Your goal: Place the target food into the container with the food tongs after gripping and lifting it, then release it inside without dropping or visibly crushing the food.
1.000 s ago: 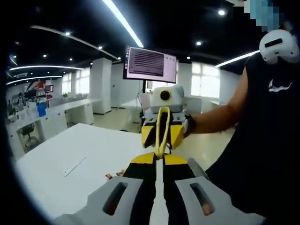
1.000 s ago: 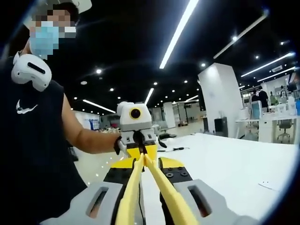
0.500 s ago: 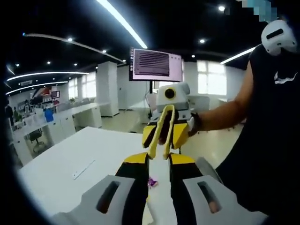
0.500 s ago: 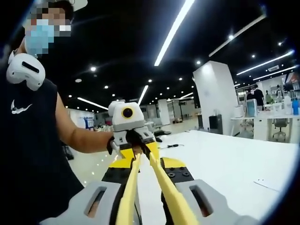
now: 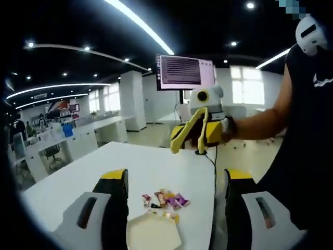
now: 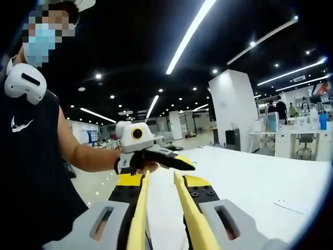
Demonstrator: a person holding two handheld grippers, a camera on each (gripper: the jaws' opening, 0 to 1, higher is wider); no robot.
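Left gripper (image 5: 174, 208) opened wide, empty; right gripper (image 6: 158, 208) grips the part-open yellow tongs (image 6: 177, 195). Container (image 5: 153, 234) empty, candies (image 5: 165, 199) beside it.

The food tongs (image 6: 156, 208) are yellow, with two long flat arms running forward from between the right gripper's jaws, spread slightly apart with a visible gap, raised above the counter (image 6: 250, 177). The container (image 5: 153, 233) is a pale, shallow, angular-sided dish lying flat on the white counter. Just beyond its far rim lies a small loose cluster of wrapped food pieces (image 5: 167, 199) in red, purple, orange and yellow wrappers.
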